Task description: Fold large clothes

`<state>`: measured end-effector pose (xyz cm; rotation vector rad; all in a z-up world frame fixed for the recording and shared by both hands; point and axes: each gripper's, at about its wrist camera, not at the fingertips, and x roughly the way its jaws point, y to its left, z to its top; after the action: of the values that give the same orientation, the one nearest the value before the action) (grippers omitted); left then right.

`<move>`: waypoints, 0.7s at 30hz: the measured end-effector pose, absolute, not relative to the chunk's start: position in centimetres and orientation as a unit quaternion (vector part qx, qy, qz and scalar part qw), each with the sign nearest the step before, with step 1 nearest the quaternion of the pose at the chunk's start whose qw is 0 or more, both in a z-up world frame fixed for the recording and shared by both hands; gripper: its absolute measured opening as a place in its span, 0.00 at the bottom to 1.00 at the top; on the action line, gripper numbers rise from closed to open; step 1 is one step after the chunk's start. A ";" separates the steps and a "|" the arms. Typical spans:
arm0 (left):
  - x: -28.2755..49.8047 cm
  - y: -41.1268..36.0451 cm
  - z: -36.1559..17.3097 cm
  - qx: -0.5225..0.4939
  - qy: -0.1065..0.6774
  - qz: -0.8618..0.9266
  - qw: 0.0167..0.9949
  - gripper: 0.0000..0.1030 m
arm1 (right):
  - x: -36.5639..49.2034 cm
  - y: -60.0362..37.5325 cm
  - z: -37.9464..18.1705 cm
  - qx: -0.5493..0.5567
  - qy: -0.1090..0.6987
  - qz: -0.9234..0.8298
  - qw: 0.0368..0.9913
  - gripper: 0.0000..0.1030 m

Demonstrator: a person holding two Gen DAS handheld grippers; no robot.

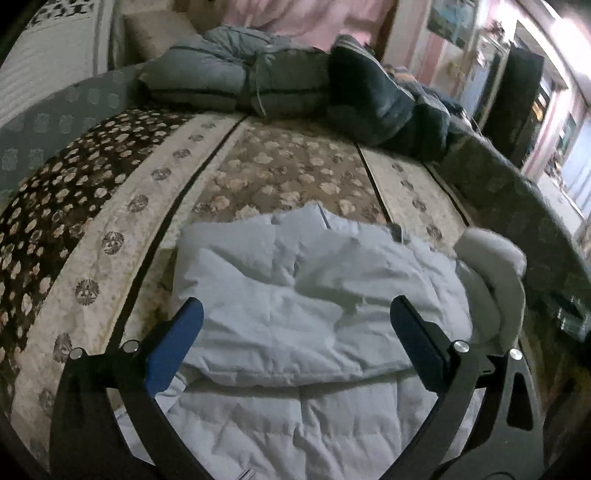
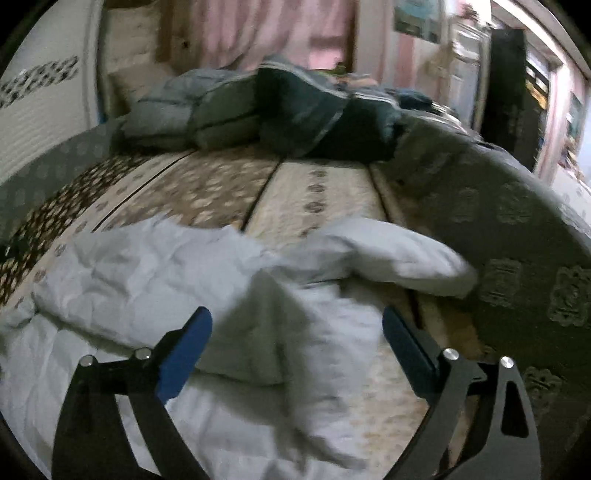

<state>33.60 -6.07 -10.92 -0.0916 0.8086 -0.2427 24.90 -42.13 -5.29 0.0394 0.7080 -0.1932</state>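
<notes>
A pale quilted jacket [image 1: 295, 306] is seen spread, partly doubled over, on the patterned bedspread [image 1: 122, 229]; it is judged light, soft and puffy, likely slippery. Both the left gripper [image 1: 295, 332] and right gripper [image 2: 297, 343] are held wide apart above it, empty. The sleeve [image 2: 399, 254], somewhat blurred, is best pinched at its edge.

The quilted jacket [image 1: 295, 295] is pale white. The bed cover [image 1: 110, 206] has brown and cream floral stripes. The curtain [image 2: 266, 29] is pink.
</notes>
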 end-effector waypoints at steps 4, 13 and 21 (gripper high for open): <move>33.3 -6.9 -12.9 0.011 0.412 -0.111 0.904 0.97 | 25.4 -47.3 -5.1 0.079 0.351 -0.130 0.924 0.91; 33.8 -5.8 -13.8 0.028 0.391 -0.065 0.918 0.97 | 29.3 -56.0 -8.4 0.221 0.366 -0.188 0.884 0.91; 34.1 -5.6 -14.8 0.052 0.384 -0.040 0.921 0.97 | 33.0 -58.3 -11.4 0.255 0.372 -0.194 0.871 0.91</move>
<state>34.14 -5.58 -14.79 0.1072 0.7887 -0.0815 33.03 -58.31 -11.36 0.5332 0.7770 -0.4046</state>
